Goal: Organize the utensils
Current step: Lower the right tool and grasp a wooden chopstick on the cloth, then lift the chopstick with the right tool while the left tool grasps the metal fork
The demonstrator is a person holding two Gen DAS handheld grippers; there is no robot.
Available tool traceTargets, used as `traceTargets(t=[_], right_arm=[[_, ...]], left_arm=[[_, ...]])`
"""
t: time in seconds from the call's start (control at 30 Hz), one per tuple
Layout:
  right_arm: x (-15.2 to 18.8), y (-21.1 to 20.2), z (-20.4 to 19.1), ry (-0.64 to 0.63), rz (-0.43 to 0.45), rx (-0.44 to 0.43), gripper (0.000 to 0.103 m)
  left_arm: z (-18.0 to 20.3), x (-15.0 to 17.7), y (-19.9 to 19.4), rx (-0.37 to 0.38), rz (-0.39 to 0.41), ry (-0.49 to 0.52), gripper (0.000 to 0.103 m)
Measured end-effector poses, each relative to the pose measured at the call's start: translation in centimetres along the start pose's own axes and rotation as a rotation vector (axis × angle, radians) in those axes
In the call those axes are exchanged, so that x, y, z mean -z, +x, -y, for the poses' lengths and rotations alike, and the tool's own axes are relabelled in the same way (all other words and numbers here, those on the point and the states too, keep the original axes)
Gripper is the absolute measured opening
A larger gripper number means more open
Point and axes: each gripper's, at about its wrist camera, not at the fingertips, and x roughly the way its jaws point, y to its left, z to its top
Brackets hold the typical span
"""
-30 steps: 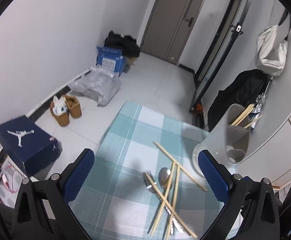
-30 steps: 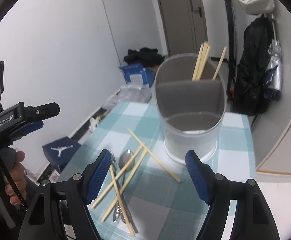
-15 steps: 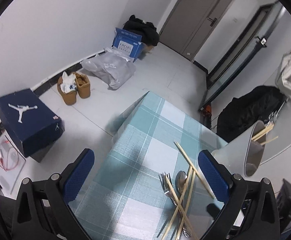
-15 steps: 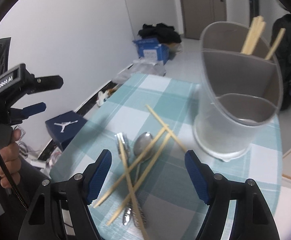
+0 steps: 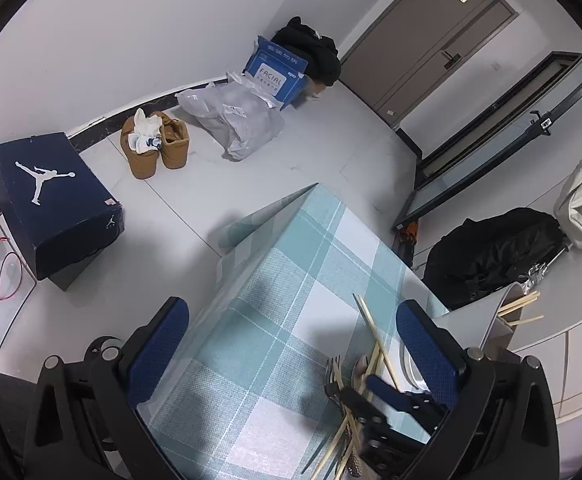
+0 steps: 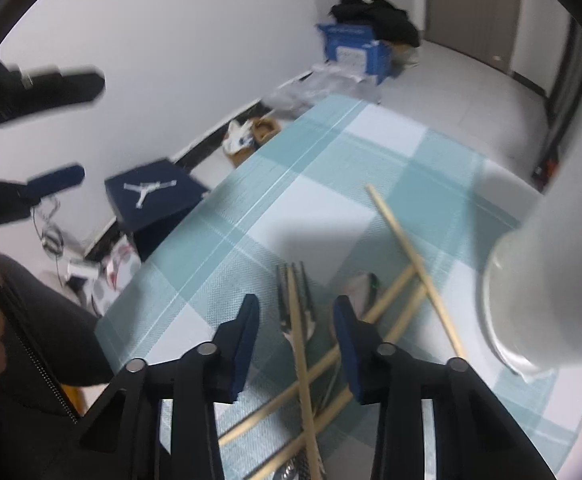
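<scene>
While the right claw [image 6: 296,320] closes around a chopstick [image 6: 300,344] and fork [image 6: 291,300], the left claw [image 5: 291,344] gapes empty. One blue box [image 5: 277,74] reads "FACIAL".

Even, cool indoor light; soft shadows fall on the checked surface [image 5: 275,344]. Fisheye bending darkens every rim. The right wrist view smears with motion blur, worst left of the surface.

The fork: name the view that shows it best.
Right wrist view: the fork lies centred between the closing right tool's pads, tines clear, a chopstick across it. Left wrist view shows only its tines near the edge.
</scene>
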Motion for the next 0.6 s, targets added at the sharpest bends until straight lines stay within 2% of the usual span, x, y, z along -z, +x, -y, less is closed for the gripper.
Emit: traceTargets(t=[0.23,0.37,0.6], right_arm=[[-0.5,2.3,-0.7,-0.065,-0.083,0.050,0.020],[-0.4,2.7,-0.7,-0.077,-0.101,0.061,0.005],[-0.3,1.1,-0.2,-0.048,-0.057,0.069,0.005]], left_arm=[[-0.5,-0.5,-0.3,0.005,0.011,-0.018,0.102],[-0.7,-0.6,-0.3,0.012,0.005,-0.035,0.102],[-0.6,-0.6,-0.1,0.007,-0.007,-0.027,0.102]])
